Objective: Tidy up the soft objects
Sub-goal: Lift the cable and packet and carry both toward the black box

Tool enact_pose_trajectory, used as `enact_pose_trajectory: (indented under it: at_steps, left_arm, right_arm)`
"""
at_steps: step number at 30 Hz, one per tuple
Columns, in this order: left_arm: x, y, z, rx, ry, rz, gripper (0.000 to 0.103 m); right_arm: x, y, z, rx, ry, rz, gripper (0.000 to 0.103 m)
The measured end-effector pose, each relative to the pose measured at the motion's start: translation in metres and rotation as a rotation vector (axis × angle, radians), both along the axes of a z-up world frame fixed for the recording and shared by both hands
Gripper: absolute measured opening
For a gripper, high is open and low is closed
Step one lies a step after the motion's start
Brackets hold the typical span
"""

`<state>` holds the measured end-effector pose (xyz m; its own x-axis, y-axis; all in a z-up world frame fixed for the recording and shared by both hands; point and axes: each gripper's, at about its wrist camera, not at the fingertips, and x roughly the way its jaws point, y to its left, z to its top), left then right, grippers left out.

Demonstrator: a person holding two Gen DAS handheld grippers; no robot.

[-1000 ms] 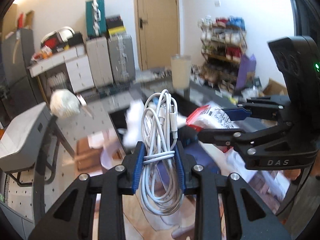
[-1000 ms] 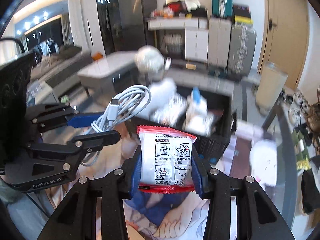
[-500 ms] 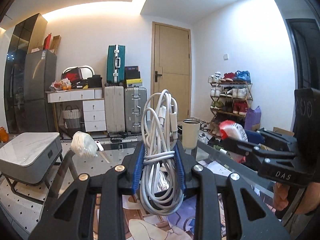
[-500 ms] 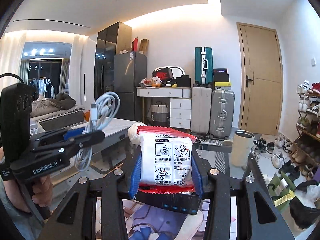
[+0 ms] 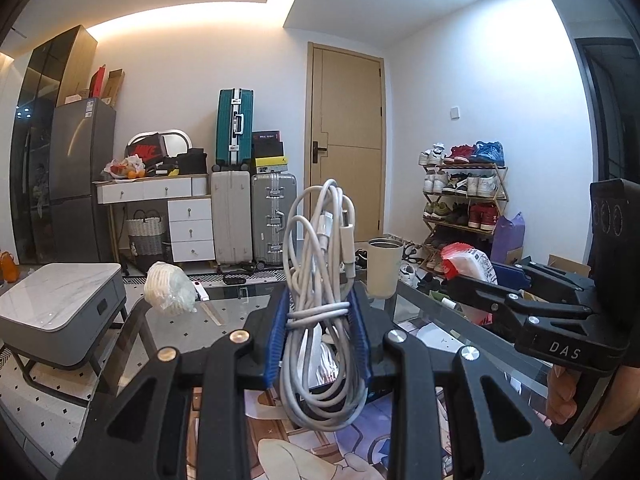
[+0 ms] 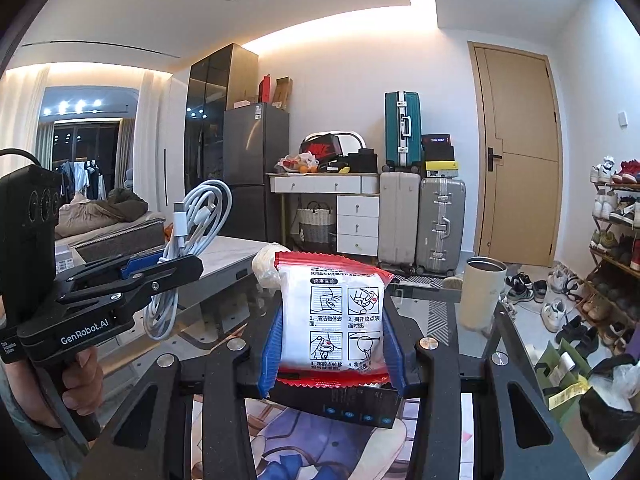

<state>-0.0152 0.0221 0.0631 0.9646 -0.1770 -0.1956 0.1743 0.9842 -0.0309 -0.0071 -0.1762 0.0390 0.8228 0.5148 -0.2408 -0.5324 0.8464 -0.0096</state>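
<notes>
the left tool (image 5: pixel 318 336) is clenched on a coiled white charging cable (image 5: pixel 320 300) bound at its middle by a wrap of its own cord; the blue pads (image 5: pixel 275 340) press the bundle from both sides, loops rising toward 12 o'clock and hanging toward 6 o'clock. in the left wrist view a white mesh-wrapped bundle (image 5: pixel 168 290) lies on the glass worktop (image 5: pixel 224 320) at about 10 o'clock of the cable, and a cream cylindrical cup (image 5: pixel 383 268) stands on the worktop at about 2 o'clock. further toward 3 o'clock the right tool (image 5: pixel 486 280) comes in from the side, a hand (image 5: pixel 576 400) on its grip.

in the right wrist view the left tool (image 6: pixel 160 264) shows at 9 o'clock with the cable standing up from it. at centre the right tool is clenched on a white soft packet with red crimped edges and printed instruction panels (image 6: pixel 344 320), held upright above the worktop between the blue pads (image 6: pixel 270 354). a dark box (image 6: pixel 352 404) lies just below the packet at 6 o'clock. the cream cup stands at 3 o'clock of the packet.
</notes>
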Motion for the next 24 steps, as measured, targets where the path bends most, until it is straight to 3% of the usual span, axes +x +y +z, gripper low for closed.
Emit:
enact_pose_trajectory:
  at_steps: [12,18,24]
  left_arm:
    - [0.01,-0.009,0.012,-0.016,-0.031,-0.009,0.029]
    - [0.036,-0.012,0.019,-0.012,-0.028,0.003,0.029]
    - [0.068,-0.01,0.014,-0.025,-0.018,0.023,0.029]
  right_arm:
    - [0.008,0.008,0.006,0.016,-0.006,-0.017,0.043]
    - [0.028,0.02,0.009,0.017,-0.014,-0.021,0.043]
    - [0.061,0.026,0.008,0.045,0.038,-0.062,0.043]
